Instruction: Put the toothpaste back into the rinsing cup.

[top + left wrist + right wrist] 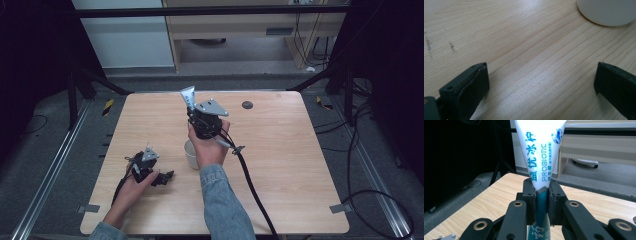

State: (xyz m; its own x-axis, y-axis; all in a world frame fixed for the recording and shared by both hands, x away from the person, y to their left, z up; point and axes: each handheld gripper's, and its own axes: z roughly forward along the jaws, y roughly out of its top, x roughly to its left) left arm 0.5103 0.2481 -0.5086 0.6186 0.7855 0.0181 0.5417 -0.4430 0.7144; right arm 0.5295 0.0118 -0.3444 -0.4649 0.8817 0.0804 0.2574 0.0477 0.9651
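My right gripper point(191, 111) is held above the middle of the wooden table point(290, 165), pointing up and away from the person. It is shut on a white and teal tube point(188, 95) printed "PROBIOTIC". In the right gripper view the tube point(540, 150) rises wide-end up from between the pads of that gripper point(541, 187). A white cup point(190, 152) stands on the table just left of the right hand. My left gripper point(167, 176) rests low at the front left, pointing right. In its own view the gripper point(541, 72) stands open over bare wood, with the cup's base point(607, 11) farther off.
A small dark round disc point(247, 105) lies near the table's far edge. The right gripper's black cable point(252, 185) trails across the table to the front edge. Black frame bars and a pale cabinet point(235, 25) stand beyond the table.
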